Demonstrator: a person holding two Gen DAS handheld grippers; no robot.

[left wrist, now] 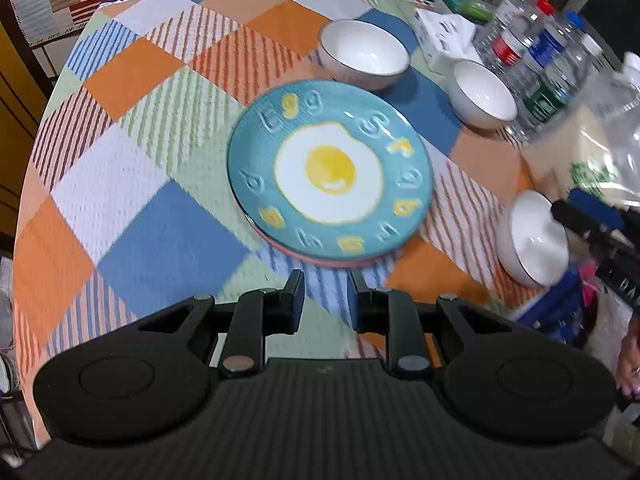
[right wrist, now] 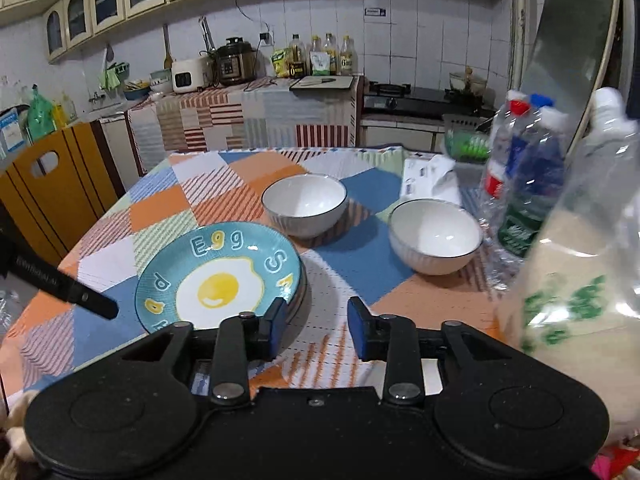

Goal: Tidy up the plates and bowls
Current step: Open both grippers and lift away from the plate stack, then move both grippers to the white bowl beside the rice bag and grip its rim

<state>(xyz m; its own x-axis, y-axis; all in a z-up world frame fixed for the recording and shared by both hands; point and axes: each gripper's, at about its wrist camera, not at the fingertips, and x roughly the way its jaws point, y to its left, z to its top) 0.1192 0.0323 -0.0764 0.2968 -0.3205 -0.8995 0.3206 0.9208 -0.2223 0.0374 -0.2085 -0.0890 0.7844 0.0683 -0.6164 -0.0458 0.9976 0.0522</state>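
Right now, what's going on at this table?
A person holds a gripper in each hand over a checked tablecloth, tidying plates and bowls. The blue egg plate sits stacked on a pink plate. Three white bowls are still loose: the far bowl, the middle bowl and the near bowl at the table edge by the right gripper. The left gripper and the right one are both open and empty. Water bottles crowd the far side.
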